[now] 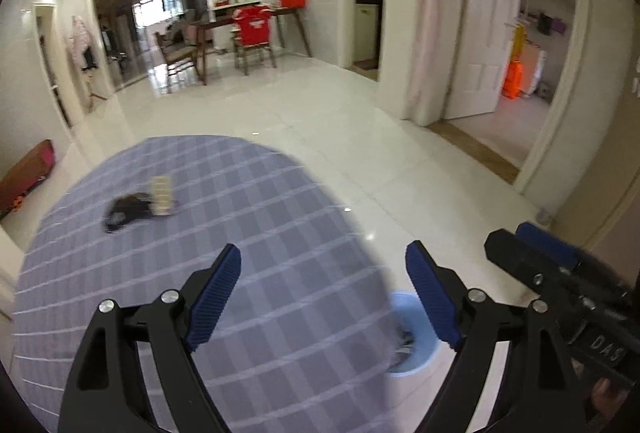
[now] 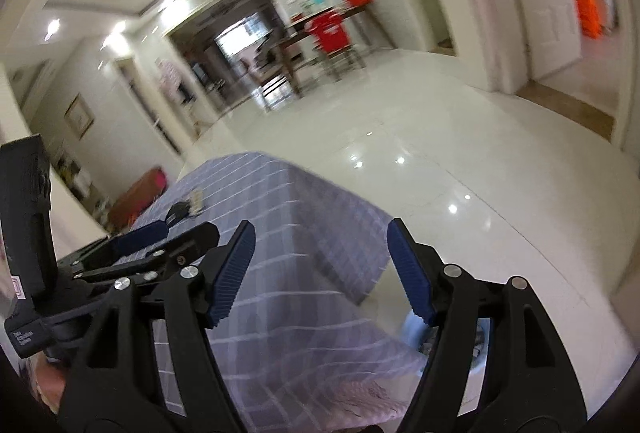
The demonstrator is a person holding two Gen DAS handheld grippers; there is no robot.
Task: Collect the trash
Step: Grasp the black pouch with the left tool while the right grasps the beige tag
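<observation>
A table with a grey-blue checked cloth [image 1: 248,233] carries a crumpled black piece of trash [image 1: 124,211] and a small beige ribbed item [image 1: 161,195] touching it, at the far left of the table. Both show small in the right wrist view [image 2: 178,211] [image 2: 196,199]. A light blue bin [image 1: 408,337] stands on the floor beside the table's right edge, with some scraps inside; it also shows in the right wrist view [image 2: 416,329]. My left gripper [image 1: 324,297] is open and empty above the table's near right edge. My right gripper [image 2: 320,269] is open and empty, to the right of the left one.
White glossy tile floor [image 1: 320,121] lies beyond the table. A dining table with chairs and a red shirt [image 1: 254,25] stands at the far end. An open white door [image 1: 480,33] and a doorway are on the right. A brown box [image 1: 28,177] sits at the left.
</observation>
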